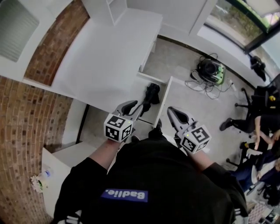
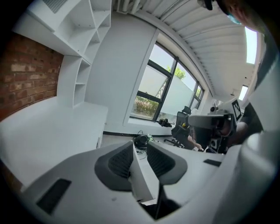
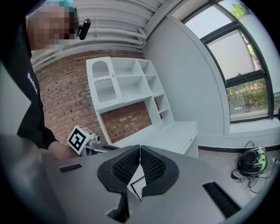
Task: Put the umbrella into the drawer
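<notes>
The desk (image 1: 109, 52) stood against the brick wall (image 1: 54, 43) on your left, with the shelf unit (image 1: 111, 11) at its far end. The drawer (image 1: 162, 103) stuck out open from the desk's right side, and the umbrella (image 1: 152, 94) lay inside it. Your left gripper (image 1: 139, 108) hung above the drawer's near end, your right gripper (image 1: 171, 111) just beside it, past the drawer's right wall. A corded device (image 1: 211, 70) lay farther off on the floor (image 1: 183, 57), and seated people (image 1: 262, 127) were well to your right.
</notes>
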`<state>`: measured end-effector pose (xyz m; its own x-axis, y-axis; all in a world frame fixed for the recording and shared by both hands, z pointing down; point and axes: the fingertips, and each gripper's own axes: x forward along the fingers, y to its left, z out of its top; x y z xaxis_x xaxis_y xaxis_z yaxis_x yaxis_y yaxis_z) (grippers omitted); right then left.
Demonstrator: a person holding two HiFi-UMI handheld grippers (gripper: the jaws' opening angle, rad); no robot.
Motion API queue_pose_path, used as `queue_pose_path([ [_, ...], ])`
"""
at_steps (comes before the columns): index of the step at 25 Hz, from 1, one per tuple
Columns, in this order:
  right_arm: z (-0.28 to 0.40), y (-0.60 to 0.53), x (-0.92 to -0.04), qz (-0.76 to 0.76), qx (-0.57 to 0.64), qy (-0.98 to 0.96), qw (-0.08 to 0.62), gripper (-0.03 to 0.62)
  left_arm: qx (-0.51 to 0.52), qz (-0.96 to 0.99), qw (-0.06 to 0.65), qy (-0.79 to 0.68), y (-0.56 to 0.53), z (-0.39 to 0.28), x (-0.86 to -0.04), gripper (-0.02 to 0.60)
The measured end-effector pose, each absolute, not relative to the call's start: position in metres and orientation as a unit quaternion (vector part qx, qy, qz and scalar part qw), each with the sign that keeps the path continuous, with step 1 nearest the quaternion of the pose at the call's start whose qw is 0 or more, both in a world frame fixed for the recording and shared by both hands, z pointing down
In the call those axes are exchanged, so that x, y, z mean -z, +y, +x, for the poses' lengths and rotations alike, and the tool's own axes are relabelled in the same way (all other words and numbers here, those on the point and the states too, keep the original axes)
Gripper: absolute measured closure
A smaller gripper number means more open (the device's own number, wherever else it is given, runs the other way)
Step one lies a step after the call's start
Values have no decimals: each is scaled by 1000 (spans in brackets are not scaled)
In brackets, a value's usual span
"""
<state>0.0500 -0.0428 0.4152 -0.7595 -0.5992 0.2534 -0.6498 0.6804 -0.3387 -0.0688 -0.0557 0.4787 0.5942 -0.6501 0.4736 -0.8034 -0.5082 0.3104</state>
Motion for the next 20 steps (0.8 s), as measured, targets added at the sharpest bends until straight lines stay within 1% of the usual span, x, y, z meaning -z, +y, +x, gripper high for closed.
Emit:
queue_pose_path([
  [6,24,-35,-411,314,-200,-926,61,565,-106,864,232,-434,-39,-77,-437,546],
  [11,9,-28,-403,291,-192,-936,56,565,-71,864,230,-443,-25,-83,-418,574],
  [20,-4,-18,-399,259,-182,-947,52,565,-50,860,228,-453,-16,-89,-407,578],
])
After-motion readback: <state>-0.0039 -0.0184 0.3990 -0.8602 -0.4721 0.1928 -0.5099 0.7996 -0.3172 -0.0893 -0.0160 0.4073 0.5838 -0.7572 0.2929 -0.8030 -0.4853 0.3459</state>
